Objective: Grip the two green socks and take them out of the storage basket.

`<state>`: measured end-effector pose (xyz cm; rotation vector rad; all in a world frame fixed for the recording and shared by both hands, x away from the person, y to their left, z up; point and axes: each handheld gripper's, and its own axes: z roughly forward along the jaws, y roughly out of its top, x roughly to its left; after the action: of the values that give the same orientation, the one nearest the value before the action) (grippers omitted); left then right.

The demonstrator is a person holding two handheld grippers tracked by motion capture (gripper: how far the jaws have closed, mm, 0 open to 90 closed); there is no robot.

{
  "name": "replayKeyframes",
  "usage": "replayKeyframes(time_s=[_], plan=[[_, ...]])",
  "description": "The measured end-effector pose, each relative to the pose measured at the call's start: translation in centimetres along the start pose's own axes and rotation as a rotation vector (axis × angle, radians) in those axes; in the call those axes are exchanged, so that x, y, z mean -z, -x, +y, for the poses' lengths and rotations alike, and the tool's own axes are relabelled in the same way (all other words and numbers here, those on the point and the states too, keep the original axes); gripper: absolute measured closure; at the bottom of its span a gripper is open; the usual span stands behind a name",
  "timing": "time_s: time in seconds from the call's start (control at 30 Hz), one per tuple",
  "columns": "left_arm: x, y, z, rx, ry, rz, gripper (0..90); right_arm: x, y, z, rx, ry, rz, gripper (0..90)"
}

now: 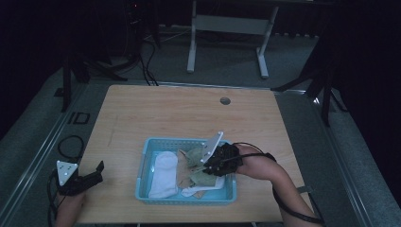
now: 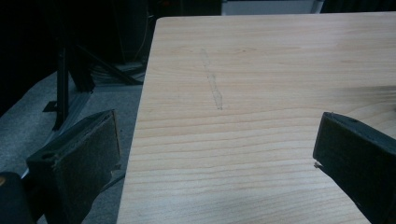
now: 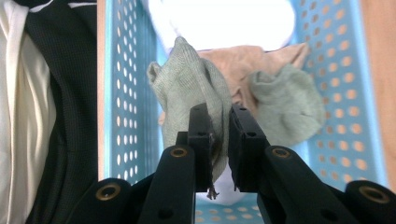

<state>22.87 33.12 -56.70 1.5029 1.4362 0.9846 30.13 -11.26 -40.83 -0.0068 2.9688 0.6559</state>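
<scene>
A blue perforated basket (image 1: 145, 156) (image 3: 130, 93) stands on the wooden table (image 1: 179, 113) near its front edge. It holds a white sock (image 1: 163, 174) (image 3: 224, 21), a tan sock (image 1: 182, 171) (image 3: 245, 58) and two grey-green socks. My right gripper (image 1: 207, 166) (image 3: 219, 119) reaches into the basket from the right and is shut on one green sock (image 3: 187, 86), whose cloth is pinched between the jaws. The other green sock (image 3: 287, 105) lies beside it. My left gripper (image 1: 97, 172) (image 2: 215, 140) hovers open at the table's front left corner, with nothing between its fingers.
Bare wood (image 2: 261, 70) stretches ahead of the left gripper, with a faint scratch (image 2: 212, 84) on it. A round cable hole (image 1: 225, 100) sits near the table's far edge. A white desk frame (image 1: 227, 28) and dark stand legs (image 1: 71, 71) are on the floor beyond.
</scene>
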Motion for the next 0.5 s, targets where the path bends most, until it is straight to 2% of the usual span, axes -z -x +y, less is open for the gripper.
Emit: replayKeyframes(time_s=[0.2,0.5], plan=[[0.0,0.0,0.0,-0.005,-0.005,0.000,0.4,1.8,0.4,-0.4,-0.014,0.027,-0.038,80.0],[0.0,0.0,0.0,-0.001,-0.005,0.000,0.4,3.9,0.8,-1.3,-0.039,0.033,-0.081,80.0]])
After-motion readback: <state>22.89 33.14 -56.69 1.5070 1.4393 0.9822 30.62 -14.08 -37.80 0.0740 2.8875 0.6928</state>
